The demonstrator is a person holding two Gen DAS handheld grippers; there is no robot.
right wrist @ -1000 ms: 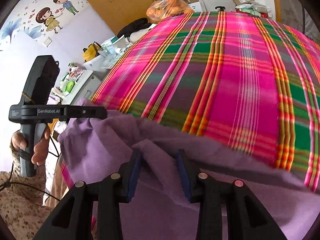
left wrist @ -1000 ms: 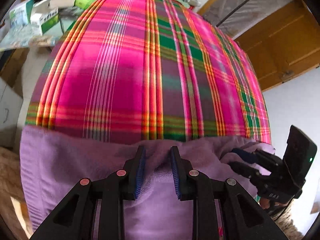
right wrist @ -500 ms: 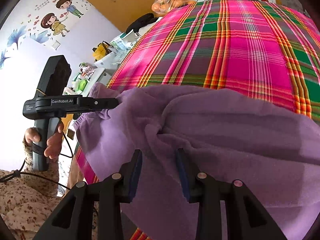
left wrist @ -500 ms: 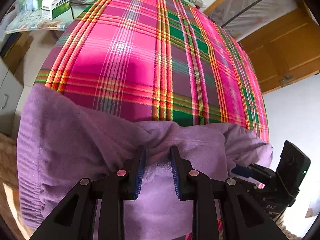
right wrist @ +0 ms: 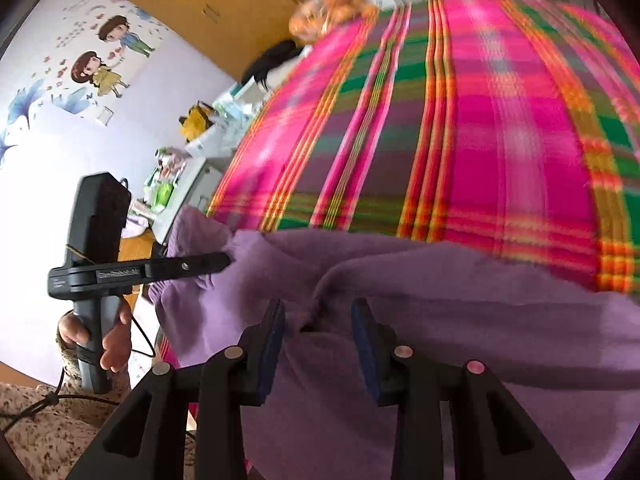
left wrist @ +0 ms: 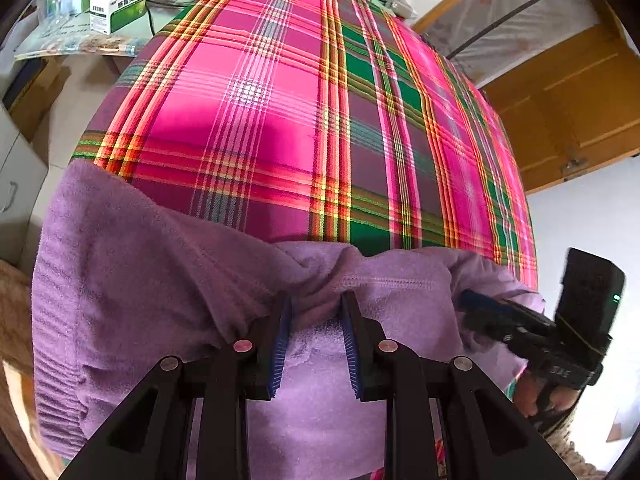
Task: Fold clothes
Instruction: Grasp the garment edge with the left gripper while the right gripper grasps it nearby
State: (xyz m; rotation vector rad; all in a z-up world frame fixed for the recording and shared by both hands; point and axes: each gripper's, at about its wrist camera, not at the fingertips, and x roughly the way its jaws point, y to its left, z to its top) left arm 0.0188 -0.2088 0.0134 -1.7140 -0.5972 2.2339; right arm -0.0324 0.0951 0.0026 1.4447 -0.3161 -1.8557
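A purple fleece garment (left wrist: pixel 140 280) hangs over the near edge of a bed with a pink and green plaid sheet (left wrist: pixel 280 120). My left gripper (left wrist: pixel 316 308) is shut on a bunched fold by a stitched hem. To its right, my right gripper (left wrist: pixel 466 304) bites the same edge. In the right wrist view the right gripper (right wrist: pixel 318 312) has a ridge of the garment (right wrist: pixel 480 320) between its pads, which are closing on it. The left gripper (right wrist: pixel 224 260) pinches the garment's left corner there, held by a hand (right wrist: pixel 116 344).
Boxes and papers (left wrist: pixel 116 8) crowd a table beyond the bed's far left corner. A wooden cabinet (left wrist: pixel 580 112) stands on the right. A bag of oranges (right wrist: pixel 328 8) lies at the sheet's (right wrist: pixel 480 140) far end, and clutter (right wrist: pixel 200 120) on the left.
Both grippers keep their hold on the garment. In the left view more of it has come into sight at the left. The right view has swung, so the plaid sheet fills more of it again.
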